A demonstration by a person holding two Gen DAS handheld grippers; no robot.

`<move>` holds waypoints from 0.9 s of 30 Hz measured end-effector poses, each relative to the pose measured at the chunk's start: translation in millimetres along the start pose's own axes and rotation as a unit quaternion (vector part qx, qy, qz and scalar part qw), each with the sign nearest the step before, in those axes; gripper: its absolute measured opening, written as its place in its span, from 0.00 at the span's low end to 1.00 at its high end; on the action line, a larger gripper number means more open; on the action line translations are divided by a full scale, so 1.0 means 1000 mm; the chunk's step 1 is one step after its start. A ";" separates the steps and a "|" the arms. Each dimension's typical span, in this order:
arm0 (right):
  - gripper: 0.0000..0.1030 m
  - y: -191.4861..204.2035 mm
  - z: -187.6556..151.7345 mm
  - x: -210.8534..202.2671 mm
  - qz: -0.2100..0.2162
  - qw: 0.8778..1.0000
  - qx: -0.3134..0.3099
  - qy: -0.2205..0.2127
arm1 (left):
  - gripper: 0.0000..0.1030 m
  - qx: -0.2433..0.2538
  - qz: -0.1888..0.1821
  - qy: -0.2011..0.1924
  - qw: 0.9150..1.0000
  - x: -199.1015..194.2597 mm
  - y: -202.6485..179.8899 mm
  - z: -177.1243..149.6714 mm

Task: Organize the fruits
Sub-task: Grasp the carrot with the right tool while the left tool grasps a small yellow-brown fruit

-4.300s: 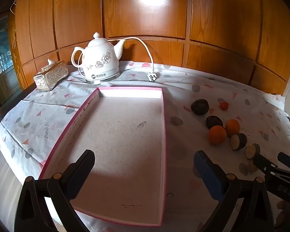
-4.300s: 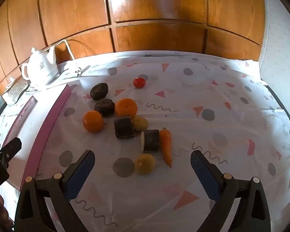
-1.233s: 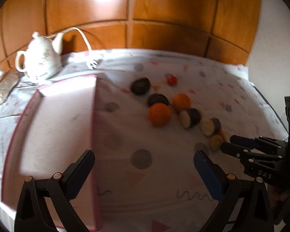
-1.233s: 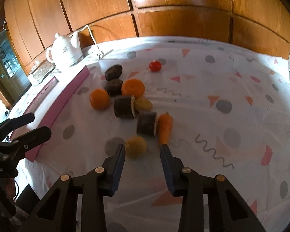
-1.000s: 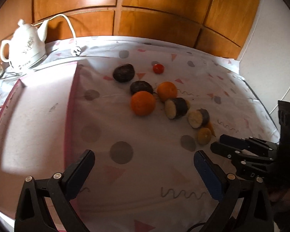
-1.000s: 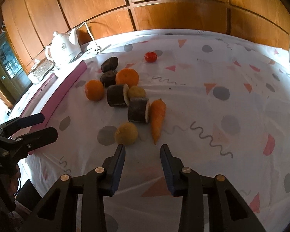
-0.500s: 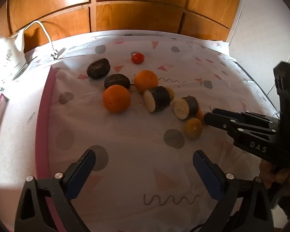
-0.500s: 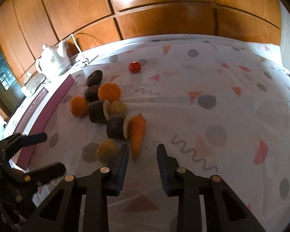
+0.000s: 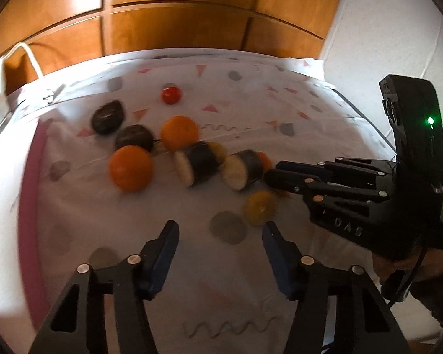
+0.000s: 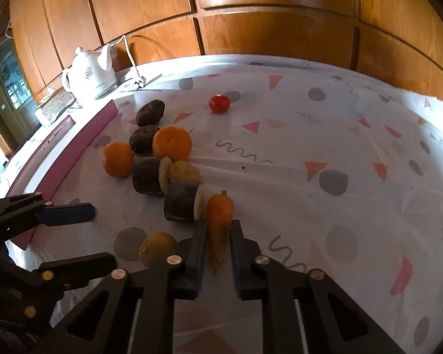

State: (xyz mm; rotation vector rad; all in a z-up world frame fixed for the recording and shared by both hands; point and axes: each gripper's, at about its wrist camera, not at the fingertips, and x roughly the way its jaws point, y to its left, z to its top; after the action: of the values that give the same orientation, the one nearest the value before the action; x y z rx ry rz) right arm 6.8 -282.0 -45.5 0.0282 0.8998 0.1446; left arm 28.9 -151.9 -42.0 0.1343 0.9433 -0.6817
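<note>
In the right wrist view my right gripper (image 10: 217, 230) is closed around the thin end of a carrot (image 10: 219, 215) lying on the cloth, its pads at both sides. A yellow round fruit (image 10: 157, 249) lies just left of it. Two dark cut cylinders (image 10: 181, 201), two oranges (image 10: 172, 143), two dark round fruits (image 10: 150, 112) and a red tomato (image 10: 219, 103) lie beyond. My left gripper (image 9: 220, 230) is open and empty, just short of the yellow fruit (image 9: 260, 207).
A pink-rimmed tray (image 10: 82, 135) lies to the left of the fruits. A white kettle (image 10: 90, 76) with its cord and a tissue box (image 10: 54, 104) stand behind it. Wood panelling backs the table; a white wall is at right.
My right gripper moved forward and closed around the carrot's tip. My left gripper swung right from the tray toward the fruits and narrowed its jaws.
</note>
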 end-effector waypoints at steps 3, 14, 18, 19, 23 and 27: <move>0.13 -0.002 -0.001 -0.005 -0.021 1.000 -0.003 -0.013 | 0.56 0.003 -0.013 0.004 1.000 0.008 -0.008 0.005; 0.15 -0.017 0.001 -0.008 -0.015 1.000 0.010 -0.024 | 0.37 0.020 -0.015 0.012 1.000 0.033 -0.025 0.017; 0.20 -0.017 0.005 -0.002 -0.002 1.000 0.006 -0.017 | 0.30 0.023 -0.016 0.005 1.000 0.037 -0.024 0.017; 0.20 -0.016 0.006 0.000 0.001 1.000 0.007 -0.015 | 0.24 0.023 -0.018 0.004 1.000 0.036 -0.023 0.017; 0.20 -0.014 0.007 0.014 0.027 0.999 0.017 0.005 | 0.24 0.030 -0.022 -0.006 0.999 0.033 -0.023 0.011; 0.15 -0.013 0.006 0.016 0.006 1.000 0.025 -0.007 | 0.24 0.013 -0.026 -0.010 1.000 0.025 -0.014 0.005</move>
State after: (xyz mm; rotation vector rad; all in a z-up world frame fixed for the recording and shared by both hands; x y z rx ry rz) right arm 23.3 -292.4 -55.4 0.0814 0.8903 0.1338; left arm 34.3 -177.6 -56.0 0.1254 0.9212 -0.7423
